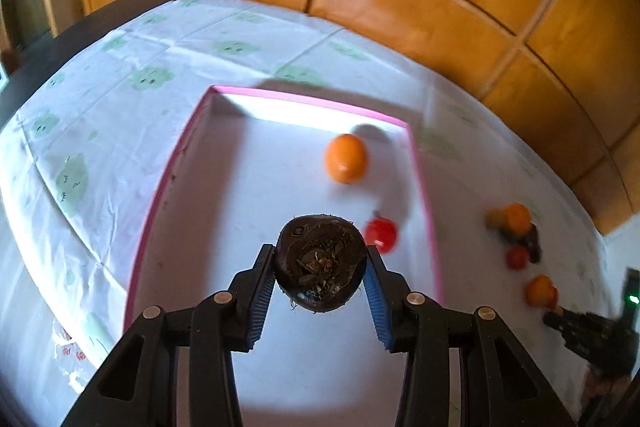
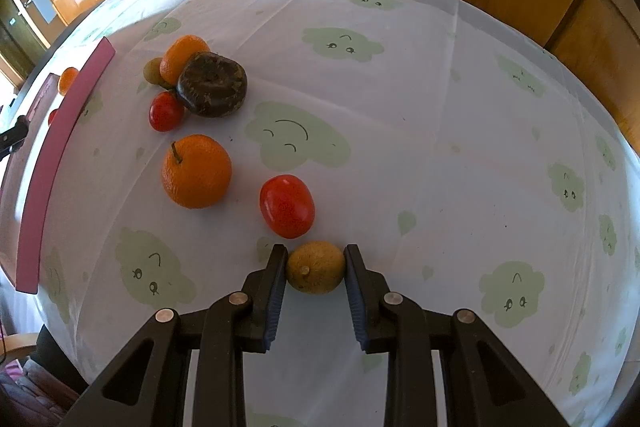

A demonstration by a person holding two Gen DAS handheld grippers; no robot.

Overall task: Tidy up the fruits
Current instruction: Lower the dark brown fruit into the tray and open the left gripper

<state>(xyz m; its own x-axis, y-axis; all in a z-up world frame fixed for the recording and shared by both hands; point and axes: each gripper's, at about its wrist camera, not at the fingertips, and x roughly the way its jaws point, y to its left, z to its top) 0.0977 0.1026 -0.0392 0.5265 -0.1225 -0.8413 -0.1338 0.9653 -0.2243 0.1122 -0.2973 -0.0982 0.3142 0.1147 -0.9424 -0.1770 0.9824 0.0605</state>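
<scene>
My left claw [image 1: 320,267] pinches a dark brown fruit [image 1: 320,261] above the pink-rimmed tray [image 1: 426,195], near its front edge; next I lower and release. My right claw [image 2: 316,269] pinches a yellowish fruit [image 2: 315,267] on the tablecloth [image 2: 440,107].

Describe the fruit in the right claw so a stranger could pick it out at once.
Start at the pink-rimmed tray on the cloud-print tablecloth, then follow the loose fruit beside it toward the camera. Past the stemmed orange and the red tomato sits a small tan round fruit, pinched in the right claw. It is the only dull, brownish-yellow one there.
</scene>
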